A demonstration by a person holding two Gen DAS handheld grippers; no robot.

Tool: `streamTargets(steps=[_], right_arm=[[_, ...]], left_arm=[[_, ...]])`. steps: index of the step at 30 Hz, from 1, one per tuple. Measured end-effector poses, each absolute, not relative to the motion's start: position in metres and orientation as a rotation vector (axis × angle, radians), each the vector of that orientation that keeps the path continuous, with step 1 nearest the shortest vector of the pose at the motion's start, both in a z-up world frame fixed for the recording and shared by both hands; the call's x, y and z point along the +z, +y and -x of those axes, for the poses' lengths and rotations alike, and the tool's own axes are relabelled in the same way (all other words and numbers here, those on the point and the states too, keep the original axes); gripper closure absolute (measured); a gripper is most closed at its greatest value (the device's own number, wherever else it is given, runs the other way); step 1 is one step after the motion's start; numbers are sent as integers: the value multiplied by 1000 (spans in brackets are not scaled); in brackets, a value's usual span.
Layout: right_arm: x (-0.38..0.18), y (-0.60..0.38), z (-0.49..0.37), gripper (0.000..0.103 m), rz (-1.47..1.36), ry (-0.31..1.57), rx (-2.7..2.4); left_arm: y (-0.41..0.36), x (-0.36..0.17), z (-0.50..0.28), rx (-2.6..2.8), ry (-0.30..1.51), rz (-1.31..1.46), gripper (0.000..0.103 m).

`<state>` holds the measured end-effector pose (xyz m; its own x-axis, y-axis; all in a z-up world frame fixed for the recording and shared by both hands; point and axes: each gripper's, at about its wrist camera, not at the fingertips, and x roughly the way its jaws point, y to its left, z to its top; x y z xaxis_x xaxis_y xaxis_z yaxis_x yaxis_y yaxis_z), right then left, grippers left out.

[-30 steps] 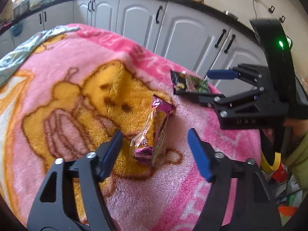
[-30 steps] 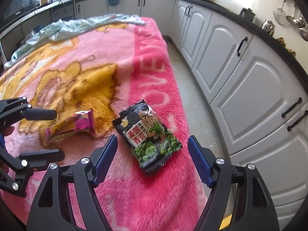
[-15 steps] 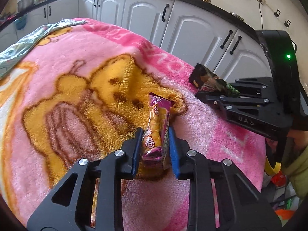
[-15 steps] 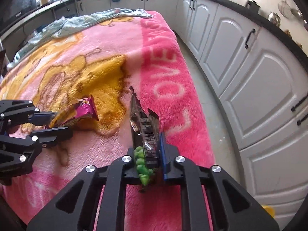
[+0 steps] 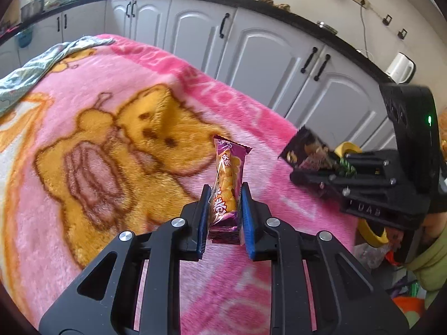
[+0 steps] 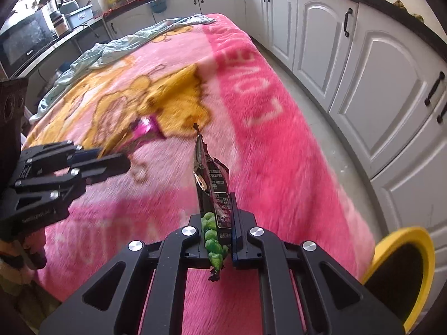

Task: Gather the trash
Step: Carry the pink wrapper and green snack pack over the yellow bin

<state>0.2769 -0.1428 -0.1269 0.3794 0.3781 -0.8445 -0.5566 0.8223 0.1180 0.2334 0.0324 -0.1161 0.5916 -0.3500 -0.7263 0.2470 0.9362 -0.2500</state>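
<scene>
Wrappers pinched in both of my grippers above the pink plush blanket (image 5: 251, 128) printed with a yellow cartoon bear.

My left gripper (image 5: 225, 209) clamps the lower end of a purple-and-yellow foil snack wrapper (image 5: 226, 184), which stands upright between the blue pads, lifted clear of the blanket near its right edge. My right gripper (image 6: 220, 223) is pressed together on a black crinkled snack bag with green peas printed on it (image 6: 213, 189), held edge-on and upright over the blanket's near right corner. From the left wrist I see that bag jutting from the right gripper, just beside the blanket's right edge. A yellow-rimmed round bin (image 6: 402, 268) sits below that corner, beside the white kitchen cabinets (image 6: 385, 83).
</scene>
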Motion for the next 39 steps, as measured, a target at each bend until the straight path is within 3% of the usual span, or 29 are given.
streamTargets(steps=[39], right_arm=[[-46,-337,-146,95,-75,792,309]], left_arm=[[-123,-45,-189,-613,730,2,88]])
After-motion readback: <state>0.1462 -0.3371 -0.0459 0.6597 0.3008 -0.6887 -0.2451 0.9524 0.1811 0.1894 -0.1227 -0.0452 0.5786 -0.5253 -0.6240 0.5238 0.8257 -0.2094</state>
